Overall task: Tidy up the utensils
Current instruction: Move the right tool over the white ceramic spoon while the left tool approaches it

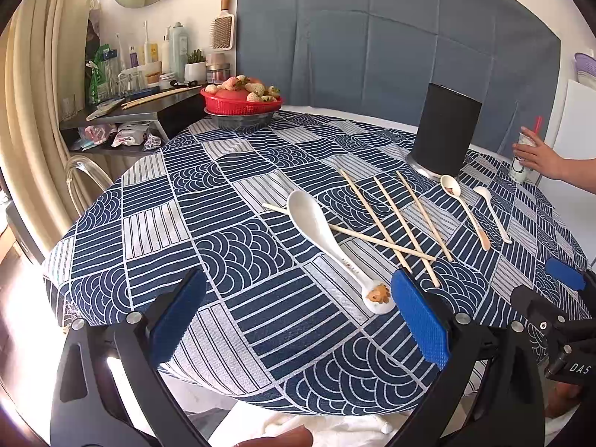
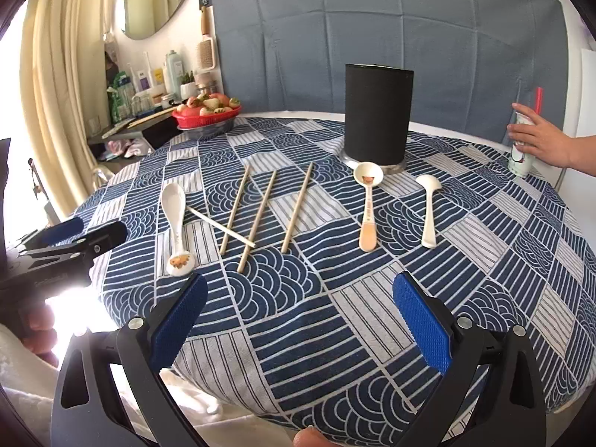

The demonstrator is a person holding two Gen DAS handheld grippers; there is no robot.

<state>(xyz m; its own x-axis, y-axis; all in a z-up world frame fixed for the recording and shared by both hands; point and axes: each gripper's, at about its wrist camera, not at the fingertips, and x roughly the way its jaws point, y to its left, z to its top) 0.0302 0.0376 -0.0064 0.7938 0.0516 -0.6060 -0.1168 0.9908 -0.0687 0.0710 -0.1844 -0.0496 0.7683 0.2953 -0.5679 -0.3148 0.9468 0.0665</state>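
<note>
Both hand-held grippers wide, holding nothing: left hand-held gripper (image 1: 298, 320), right hand-held gripper (image 2: 300, 320) hover at near edge of surface (image 2: 335, 335) | three spoons (image 2: 177, 223) and four chopsticks (image 2: 257, 219) lie loose mid-cloth, handles toward us, likely for easy pickup | black holder (image 2: 378, 115) upright behind, apparently the destination

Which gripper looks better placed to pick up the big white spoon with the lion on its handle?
Left. The left gripper hangs open with the lion spoon right by its fingertip, while the right gripper, also open, sits farther right, nearer the chopsticks.
</note>
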